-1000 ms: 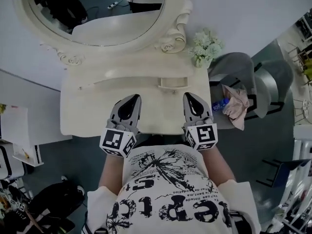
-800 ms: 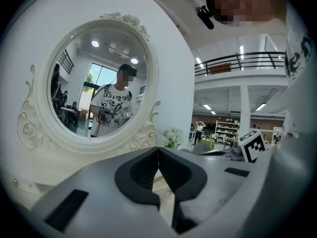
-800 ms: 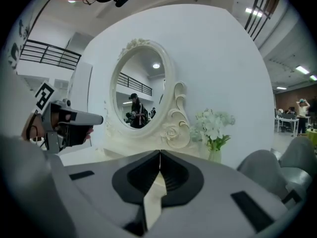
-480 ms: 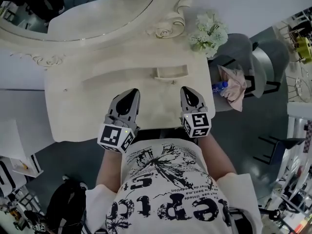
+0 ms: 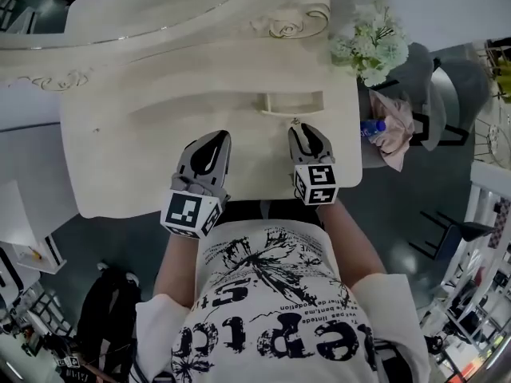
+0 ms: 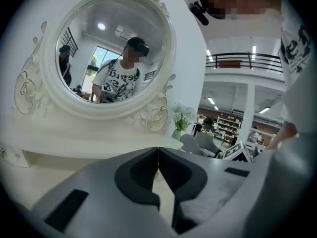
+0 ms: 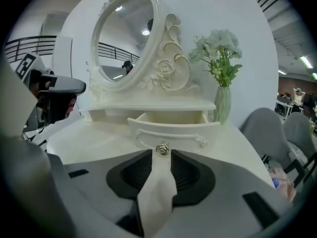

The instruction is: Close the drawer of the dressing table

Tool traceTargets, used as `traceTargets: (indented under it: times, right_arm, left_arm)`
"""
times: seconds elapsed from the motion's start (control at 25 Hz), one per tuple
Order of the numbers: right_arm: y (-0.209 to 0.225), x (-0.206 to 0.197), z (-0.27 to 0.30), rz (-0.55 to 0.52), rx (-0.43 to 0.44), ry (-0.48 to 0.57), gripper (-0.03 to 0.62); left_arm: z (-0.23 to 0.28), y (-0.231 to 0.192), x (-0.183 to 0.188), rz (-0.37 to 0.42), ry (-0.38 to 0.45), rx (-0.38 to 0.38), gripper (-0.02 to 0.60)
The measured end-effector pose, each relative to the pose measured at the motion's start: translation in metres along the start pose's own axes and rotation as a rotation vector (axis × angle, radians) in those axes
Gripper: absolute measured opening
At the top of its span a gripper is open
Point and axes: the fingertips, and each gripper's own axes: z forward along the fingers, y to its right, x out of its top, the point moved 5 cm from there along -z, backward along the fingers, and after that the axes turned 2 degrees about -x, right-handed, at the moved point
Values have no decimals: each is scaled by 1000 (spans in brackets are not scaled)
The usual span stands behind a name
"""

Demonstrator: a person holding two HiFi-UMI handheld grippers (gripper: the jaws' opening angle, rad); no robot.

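The cream dressing table (image 5: 120, 158) has a small drawer (image 5: 292, 102) pulled out below its mirror shelf. In the right gripper view the drawer front (image 7: 171, 130) faces me with a metal rose knob (image 7: 162, 148) at its middle. My right gripper (image 7: 162, 154) has just been opening; its jaws stand apart with the knob right at the gap between the tips, untouched by the pads. In the head view the right gripper (image 5: 304, 134) points at the drawer. My left gripper (image 5: 209, 146) hovers over the tabletop to the left, tips together (image 6: 158, 150), holding nothing.
An oval mirror (image 6: 111, 53) in a carved frame rises behind the drawer. A vase of white flowers (image 5: 371, 42) stands at the table's right rear corner. A grey chair (image 5: 415, 86) with a pink cloth (image 5: 393, 142) and a bottle (image 5: 372, 128) sits to the right of the table.
Both grippers have sunk toward the tabletop. The right gripper has moved forward to the drawer knob and its jaws have parted. The head view has shifted forward over the table.
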Motion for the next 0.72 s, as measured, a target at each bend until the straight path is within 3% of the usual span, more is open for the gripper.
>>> traceTargets:
  times: [0.36, 0.72]
  right_arm:
    - [4, 6, 12, 109, -67, -14, 115]
    - [5, 10, 16, 118, -61, -39, 110]
  left_arm:
    - [7, -3, -9, -9, -47, -3, 18]
    - [9, -7, -11, -12, -72, -8, 18]
